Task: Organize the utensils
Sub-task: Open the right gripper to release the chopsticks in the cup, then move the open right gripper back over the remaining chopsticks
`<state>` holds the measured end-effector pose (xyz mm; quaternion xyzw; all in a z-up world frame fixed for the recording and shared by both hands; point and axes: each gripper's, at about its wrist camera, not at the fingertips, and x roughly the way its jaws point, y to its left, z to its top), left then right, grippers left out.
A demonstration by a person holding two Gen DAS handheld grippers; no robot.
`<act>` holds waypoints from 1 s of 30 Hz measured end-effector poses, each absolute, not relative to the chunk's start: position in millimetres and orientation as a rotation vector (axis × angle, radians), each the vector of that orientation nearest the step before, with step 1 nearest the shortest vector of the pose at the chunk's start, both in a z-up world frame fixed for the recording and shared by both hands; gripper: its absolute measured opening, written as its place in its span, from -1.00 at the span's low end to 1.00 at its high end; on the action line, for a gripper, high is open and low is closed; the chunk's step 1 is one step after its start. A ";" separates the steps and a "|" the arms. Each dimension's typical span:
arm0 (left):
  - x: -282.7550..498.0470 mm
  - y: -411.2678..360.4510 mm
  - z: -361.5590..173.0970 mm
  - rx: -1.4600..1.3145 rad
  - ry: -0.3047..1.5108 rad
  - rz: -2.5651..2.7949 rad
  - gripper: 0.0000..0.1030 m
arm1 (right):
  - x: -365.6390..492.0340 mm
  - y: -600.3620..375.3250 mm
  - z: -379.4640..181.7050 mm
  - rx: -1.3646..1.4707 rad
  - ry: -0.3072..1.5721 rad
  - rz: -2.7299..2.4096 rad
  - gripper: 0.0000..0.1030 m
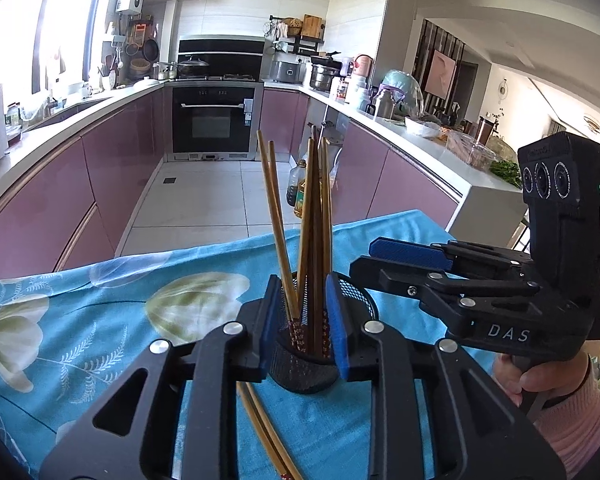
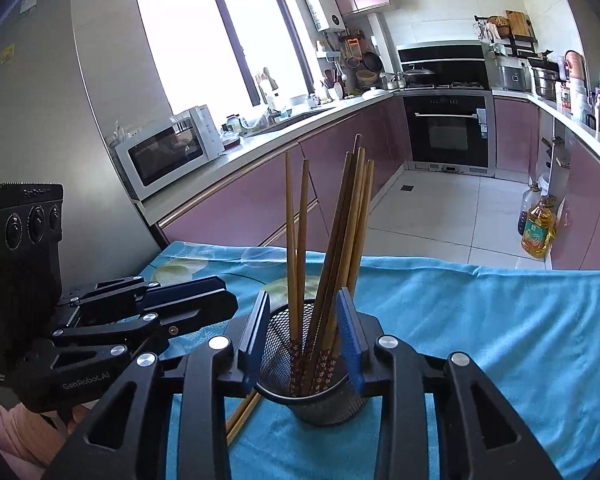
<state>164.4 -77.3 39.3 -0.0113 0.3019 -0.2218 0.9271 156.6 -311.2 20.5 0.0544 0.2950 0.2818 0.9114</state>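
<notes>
A black mesh cup [image 1: 304, 372] [image 2: 314, 398] stands on the blue flowered cloth [image 1: 100, 320] [image 2: 480, 320]. Several wooden chopsticks [image 1: 314, 216] [image 2: 352, 220] stand in it, patterned ends down. My left gripper [image 1: 302, 320] is open over the cup's near rim, with the chopstick shafts in the gap between its blue pads [image 1: 268, 322]. My right gripper [image 2: 304, 332] is open in the same way, its pads [image 2: 350, 334] on either side of the shafts. Each gripper also shows from the side in the other view: the right gripper [image 1: 364, 262] and the left gripper [image 2: 226, 300]. Two loose chopsticks [image 1: 264, 432] [image 2: 242, 416] lie on the cloth beside the cup.
The table's far edge [image 1: 260, 236] drops to a tiled kitchen floor where oil bottles [image 1: 298, 188] [image 2: 538, 228] stand. Purple cabinets line both sides, with a microwave [image 2: 168, 152] on the left counter. A person's hand [image 1: 540, 376] in a pink sleeve grips the right handle.
</notes>
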 end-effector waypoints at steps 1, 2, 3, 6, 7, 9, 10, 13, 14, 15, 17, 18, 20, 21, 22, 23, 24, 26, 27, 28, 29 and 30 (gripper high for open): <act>160.6 -76.1 40.1 -0.021 0.610 -0.449 -0.45 | 153.6 -310.9 20.1 0.113 0.604 0.585 -0.18; 156.1 -73.2 39.2 -0.018 0.603 -0.442 -0.43 | 149.4 -311.0 19.7 0.112 0.600 0.592 -0.15; 151.8 -69.4 37.8 -0.017 0.597 -0.436 -0.41 | 145.9 -311.3 19.4 0.111 0.596 0.598 -0.07; 140.1 -58.5 31.5 -0.017 0.599 -0.416 -0.36 | 131.5 -309.4 16.5 0.091 0.589 0.627 0.22; 137.0 -54.2 27.8 -0.017 0.605 -0.406 -0.35 | 126.5 -308.2 14.5 0.083 0.589 0.636 0.28; 131.5 -45.2 18.4 -0.019 0.625 -0.392 -0.33 | 118.0 -304.9 7.6 0.075 0.605 0.656 0.30; 127.9 -41.8 13.4 -0.018 0.635 -0.385 -0.33 | 114.5 -302.9 3.8 0.072 0.615 0.662 0.30; 120.7 -33.7 -9.7 -0.003 0.692 -0.369 -0.31 | 106.6 -297.9 -10.0 0.064 0.652 0.670 0.32; 117.4 -31.7 -18.8 0.004 0.713 -0.365 -0.31 | 104.7 -296.3 -14.8 0.062 0.665 0.672 0.32; 113.3 -29.9 -28.2 0.008 0.733 -0.365 -0.31 | 102.9 -295.7 -20.0 0.064 0.675 0.672 0.32; 108.6 -27.3 -45.6 0.020 0.767 -0.355 -0.31 | 101.6 -293.8 -29.1 0.075 0.703 0.678 0.32; 107.4 -26.8 -52.9 0.023 0.784 -0.351 -0.31 | 100.4 -292.5 -33.4 0.075 0.715 0.678 0.32; 105.0 -28.7 -68.7 0.024 0.815 -0.350 -0.31 | 98.2 -290.9 -40.7 0.079 0.738 0.676 0.33; 103.9 -28.3 -74.7 0.022 0.829 -0.351 -0.30 | 97.1 -290.3 -44.6 0.079 0.750 0.672 0.40; 102.2 -29.0 -81.0 0.021 0.841 -0.352 -0.30 | 95.9 -289.3 -47.2 0.075 0.758 0.665 0.43; 101.4 -29.7 -85.9 0.026 0.851 -0.351 -0.29 | 94.3 -288.2 -50.6 0.071 0.767 0.659 0.43; 100.9 -31.1 -89.4 0.032 0.858 -0.350 -0.28 | 92.9 -287.2 -53.7 0.072 0.775 0.657 0.43; 100.3 -33.4 -95.0 0.033 0.872 -0.354 -0.27 | 90.7 -285.6 -60.3 0.076 0.793 0.657 0.43; 100.3 -34.9 -96.6 0.034 0.879 -0.356 -0.27 | 89.4 -285.3 -63.3 0.076 0.800 0.650 0.43; 100.5 -35.8 -98.0 0.035 0.883 -0.357 -0.27 | 89.3 -284.9 -65.6 0.079 0.807 0.647 0.43; 100.2 -36.6 -100.0 0.036 0.885 -0.361 -0.27 | 88.8 -285.0 -67.9 0.085 0.815 0.649 0.43; 100.2 -37.3 -100.5 0.037 0.887 -0.364 -0.27 | 89.4 -285.2 -69.5 0.089 0.820 0.648 0.43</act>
